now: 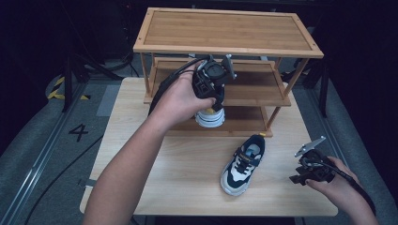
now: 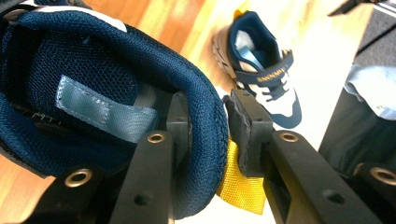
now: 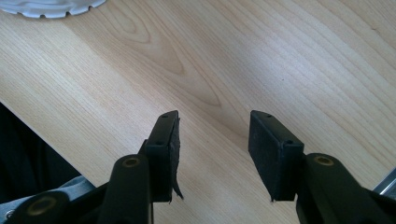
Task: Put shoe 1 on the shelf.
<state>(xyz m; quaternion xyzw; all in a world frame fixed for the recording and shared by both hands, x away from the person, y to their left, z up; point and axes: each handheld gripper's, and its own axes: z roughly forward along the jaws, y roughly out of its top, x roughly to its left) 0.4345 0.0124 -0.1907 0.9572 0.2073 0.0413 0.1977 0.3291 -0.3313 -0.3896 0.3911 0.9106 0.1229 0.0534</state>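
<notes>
job: putting a pair of kids' sneakers onto the bamboo shoe rack [image 1: 228,28], as I read it.
left gripper [image 1: 213,82]: clamped on the heel collar of the first sneaker [image 1: 210,116]. In the left gripper view one jaw is inside the navy padded collar [image 2: 205,121], the other pad [image 2: 247,130] sits outside against the heel, with the yellow pull tab [image 2: 240,186] hanging below.
first sneaker position: carried in the air at the rack front, level with the bottom shelf [image 1: 244,119], toe pointing down. Can't tell if the sole touches the shelf yet.
second sneaker [image 1: 244,164]: lying on the table [image 1: 141,154] in front of the rack, toe toward the person, untouched. It also shows in the left gripper view [image 2: 261,70].
right gripper [image 1: 305,166]: jaws apart, nothing between them, only bare tabletop [image 3: 210,70]. Parked near the table's right front edge, beside the second sneaker but apart from it.
done: first sneaker picked up and brought to the rack.
left: seat and release the first sneaker on a shelf, then pick and shelve the second.
progress estimate: under half. No sneaker seen resting on the rack so far.
</notes>
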